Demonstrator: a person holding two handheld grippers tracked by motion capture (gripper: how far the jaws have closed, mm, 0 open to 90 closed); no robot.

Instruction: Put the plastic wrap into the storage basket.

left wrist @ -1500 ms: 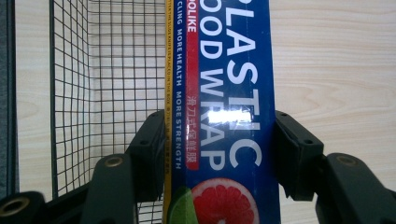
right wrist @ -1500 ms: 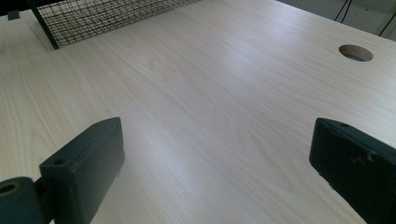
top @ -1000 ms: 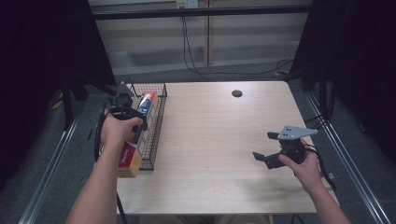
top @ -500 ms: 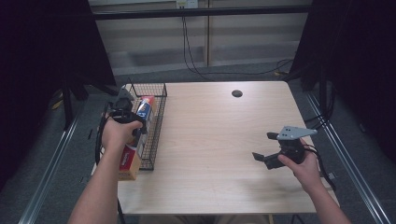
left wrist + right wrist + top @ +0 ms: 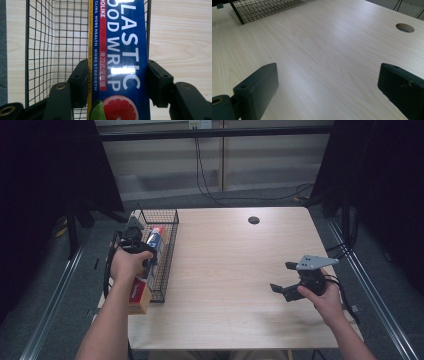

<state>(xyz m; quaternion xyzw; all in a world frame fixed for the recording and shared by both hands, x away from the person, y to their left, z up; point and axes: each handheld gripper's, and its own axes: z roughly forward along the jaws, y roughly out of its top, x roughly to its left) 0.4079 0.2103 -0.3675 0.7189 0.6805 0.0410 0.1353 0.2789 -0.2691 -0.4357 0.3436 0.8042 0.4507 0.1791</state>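
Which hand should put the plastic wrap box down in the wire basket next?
The left. Its claw already squeezes the plastic wrap box right over the wire basket. The right claw is open and empty, far across the table.

**Item count at the table**

One wire basket (image 5: 167, 251). One plastic food wrap box (image 5: 120, 60), blue with a grapefruit print. One brown carton (image 5: 139, 296) at the basket's near end. Two handheld grippers: left gripper (image 5: 134, 240), right gripper (image 5: 292, 281). One table (image 5: 235, 270), with one round cable hole (image 5: 254, 220).
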